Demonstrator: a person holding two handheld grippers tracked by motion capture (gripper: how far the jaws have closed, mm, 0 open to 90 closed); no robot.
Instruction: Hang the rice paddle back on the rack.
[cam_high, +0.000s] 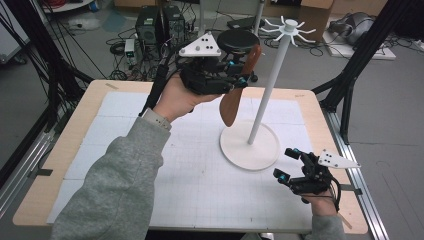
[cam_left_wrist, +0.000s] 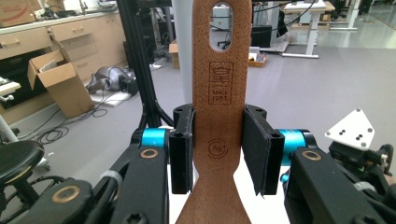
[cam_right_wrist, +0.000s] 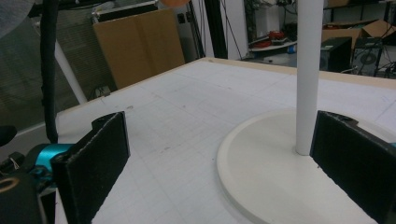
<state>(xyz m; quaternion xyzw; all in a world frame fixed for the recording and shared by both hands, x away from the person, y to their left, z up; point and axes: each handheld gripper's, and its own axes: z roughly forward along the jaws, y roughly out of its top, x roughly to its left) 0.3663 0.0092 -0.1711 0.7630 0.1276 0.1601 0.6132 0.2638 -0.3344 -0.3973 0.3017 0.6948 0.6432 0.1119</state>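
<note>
Where padded left tongs (cam_left_wrist: 218, 154) clamp it, a flat, grainy brown wooden spatula (cam_left_wrist: 219, 93).

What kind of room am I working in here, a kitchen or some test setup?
Likely a lab or workshop, not a kitchen: black frame struts around the gridded table, cables and computer towers on the floor, cardboard boxes beside workbenches.

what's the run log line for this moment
left gripper: shut on wooden spatula | spatula: lifted beside white stand | right gripper: open near stand base
</note>
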